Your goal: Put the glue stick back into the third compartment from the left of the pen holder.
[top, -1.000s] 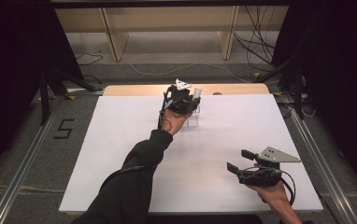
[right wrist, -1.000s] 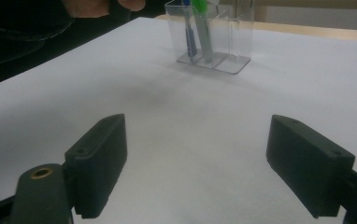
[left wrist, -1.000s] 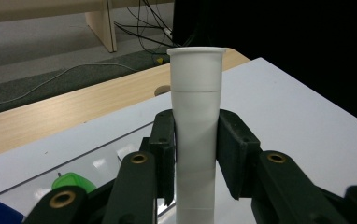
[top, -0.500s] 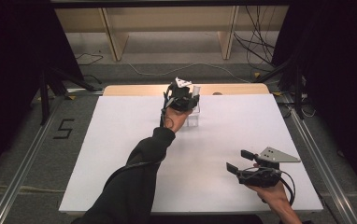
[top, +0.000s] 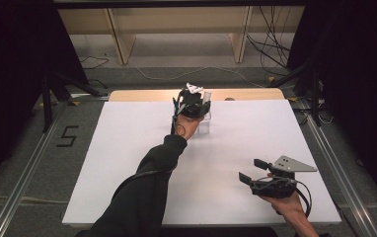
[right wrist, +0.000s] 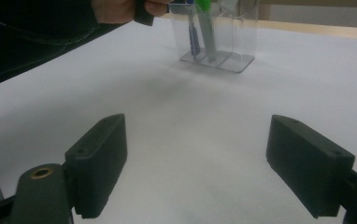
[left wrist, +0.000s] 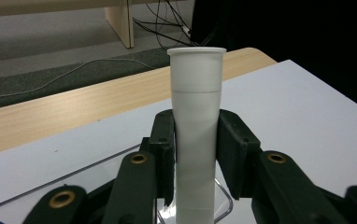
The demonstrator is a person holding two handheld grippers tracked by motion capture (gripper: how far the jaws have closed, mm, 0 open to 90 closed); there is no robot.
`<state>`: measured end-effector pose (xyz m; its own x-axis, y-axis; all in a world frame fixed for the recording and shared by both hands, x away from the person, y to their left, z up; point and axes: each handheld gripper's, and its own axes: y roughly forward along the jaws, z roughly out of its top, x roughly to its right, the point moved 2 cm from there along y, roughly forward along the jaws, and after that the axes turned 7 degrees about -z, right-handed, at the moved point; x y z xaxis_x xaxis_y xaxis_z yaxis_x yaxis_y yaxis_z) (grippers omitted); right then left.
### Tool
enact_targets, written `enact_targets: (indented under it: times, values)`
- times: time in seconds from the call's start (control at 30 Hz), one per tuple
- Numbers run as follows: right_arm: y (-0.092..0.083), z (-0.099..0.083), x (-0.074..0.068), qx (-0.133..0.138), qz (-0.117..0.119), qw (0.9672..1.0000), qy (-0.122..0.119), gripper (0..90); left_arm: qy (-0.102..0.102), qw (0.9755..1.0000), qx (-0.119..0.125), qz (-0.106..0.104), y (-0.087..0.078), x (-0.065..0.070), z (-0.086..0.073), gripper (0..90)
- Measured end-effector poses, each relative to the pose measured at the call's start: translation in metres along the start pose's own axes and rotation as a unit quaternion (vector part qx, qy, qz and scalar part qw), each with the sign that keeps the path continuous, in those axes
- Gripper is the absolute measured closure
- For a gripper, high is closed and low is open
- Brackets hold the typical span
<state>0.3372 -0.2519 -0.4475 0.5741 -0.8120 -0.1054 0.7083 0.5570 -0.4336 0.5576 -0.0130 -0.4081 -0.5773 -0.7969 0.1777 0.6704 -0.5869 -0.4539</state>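
- White tube (left wrist: pixel 196 135): a slim, upright cylinder with a flared rim and a faint seam below it, standing over the clear holder (left wrist: pixel 221 198) at the far middle of the white table (top: pixel 127 163). Whether its base rests in the holder or hangs just above cannot be told.
- Left gripper (left wrist: pixel 196 158): both black pads press on the tube's lower half from opposite sides, so the jaws stand narrow and hold it; in the high view this gripper (top: pixel 195 102) sits over the holder near the table's wooden far edge (top: pixel 142 95).
- Right gripper (right wrist: pixel 195 168): jaws spread wide with nothing between them, resting apart at the near right of the table (top: pixel 268 181).
- Holder seen from the right gripper view (right wrist: pixel 216 32): transparent, with compartments; a blue pen (right wrist: pixel 193 35) and a green-topped one (right wrist: pixel 207 28) stand in it.
- Handling, as a judgement: the tube looks light, stiff and smooth, probably plastic, so it may slip or swivel under a weak pinch. The mid-to-lower body offers parallel walls for the pads; the rim is best left free.
- The holder looks light too and may tip if the tube knocks its wall.
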Motion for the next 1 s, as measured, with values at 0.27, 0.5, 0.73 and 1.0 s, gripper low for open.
enact_targets:
  times: [0.27,0.5,0.73,1.0]
  values:
    - [0.000,0.000,0.000,-0.001,0.001,1.0000,-0.002,21.4,0.007,1.0000,-0.001,0.003,0.006,0.002,-0.005,68.5]
    - [0.000,0.000,-0.001,-0.003,0.003,1.0000,-0.001,21.4,0.011,0.9999,-0.007,0.006,0.008,0.001,-0.007,68.4]
    - [0.000,-0.001,-0.001,-0.003,0.004,1.0000,-0.001,21.4,0.011,0.9999,-0.009,0.007,0.012,0.002,-0.009,68.3]
    - [0.001,-0.001,-0.001,-0.002,0.004,1.0000,-0.003,21.4,0.007,0.9998,-0.012,0.011,0.011,0.003,-0.010,63.0]
